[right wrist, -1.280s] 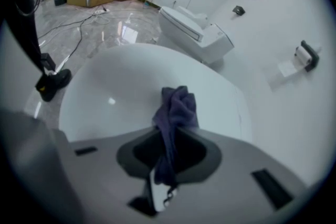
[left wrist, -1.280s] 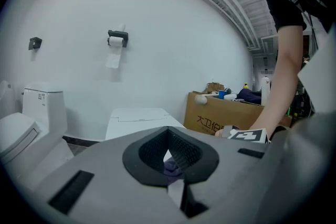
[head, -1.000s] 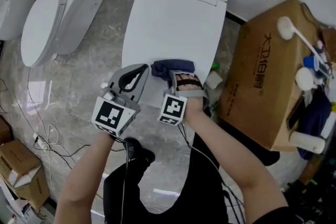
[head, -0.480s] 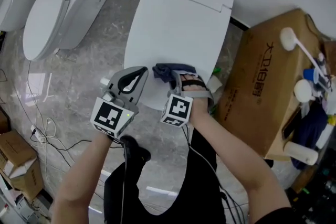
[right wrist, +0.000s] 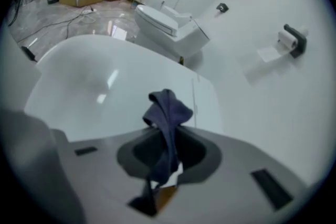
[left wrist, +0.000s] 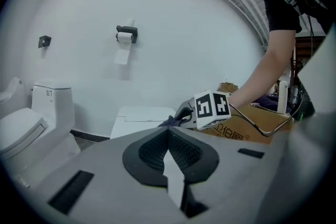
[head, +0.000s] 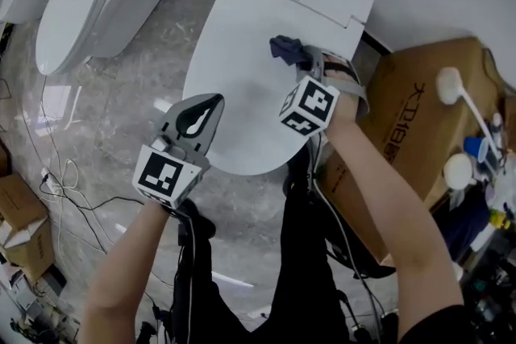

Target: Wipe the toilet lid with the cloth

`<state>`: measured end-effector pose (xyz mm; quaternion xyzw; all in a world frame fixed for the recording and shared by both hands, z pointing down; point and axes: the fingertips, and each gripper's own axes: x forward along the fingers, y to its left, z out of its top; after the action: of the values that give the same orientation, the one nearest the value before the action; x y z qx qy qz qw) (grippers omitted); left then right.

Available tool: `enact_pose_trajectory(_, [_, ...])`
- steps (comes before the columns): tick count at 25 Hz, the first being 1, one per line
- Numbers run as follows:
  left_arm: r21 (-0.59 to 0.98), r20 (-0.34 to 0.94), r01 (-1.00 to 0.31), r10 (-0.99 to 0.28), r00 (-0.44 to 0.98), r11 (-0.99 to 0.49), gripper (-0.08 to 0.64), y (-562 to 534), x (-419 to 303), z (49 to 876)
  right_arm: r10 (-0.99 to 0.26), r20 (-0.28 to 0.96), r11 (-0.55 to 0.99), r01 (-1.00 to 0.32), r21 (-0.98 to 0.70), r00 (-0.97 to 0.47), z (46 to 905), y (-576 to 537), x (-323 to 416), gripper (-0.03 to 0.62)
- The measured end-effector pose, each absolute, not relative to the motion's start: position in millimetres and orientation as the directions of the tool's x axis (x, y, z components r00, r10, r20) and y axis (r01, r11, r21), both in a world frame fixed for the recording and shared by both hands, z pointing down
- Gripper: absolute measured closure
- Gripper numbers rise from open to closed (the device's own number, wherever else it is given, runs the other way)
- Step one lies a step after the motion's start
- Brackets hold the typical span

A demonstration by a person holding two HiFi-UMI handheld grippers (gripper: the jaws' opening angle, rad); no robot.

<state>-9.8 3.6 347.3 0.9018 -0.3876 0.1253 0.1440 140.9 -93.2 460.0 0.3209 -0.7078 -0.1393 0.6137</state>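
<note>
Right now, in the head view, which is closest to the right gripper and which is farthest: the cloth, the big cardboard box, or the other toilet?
1. The cloth: held in the right gripper itself.
2. The cardboard box: close by on the right.
3. The other toilet: far off on the left, across the floor.
</note>
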Motion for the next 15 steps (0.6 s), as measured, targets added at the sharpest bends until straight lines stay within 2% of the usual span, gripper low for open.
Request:
enact_pose_trajectory(9, [0.166,0.328,-0.745,-0.676,0.660,-0.646,0.546,-31.2,35.9,355.2,-0.641,0.766,0.729,-0.277,0.626,0.044,461.4,-167.2,222.4,0.515])
enact_pose_trajectory(15, [0.167,0.325,-0.767,-0.700,0.637,-0.620,0.546,-58.9,39.4,360.8,-0.637,0.767,0.723,-0.286,0.629,0.080,473.2,-205.4,248.1,0.515])
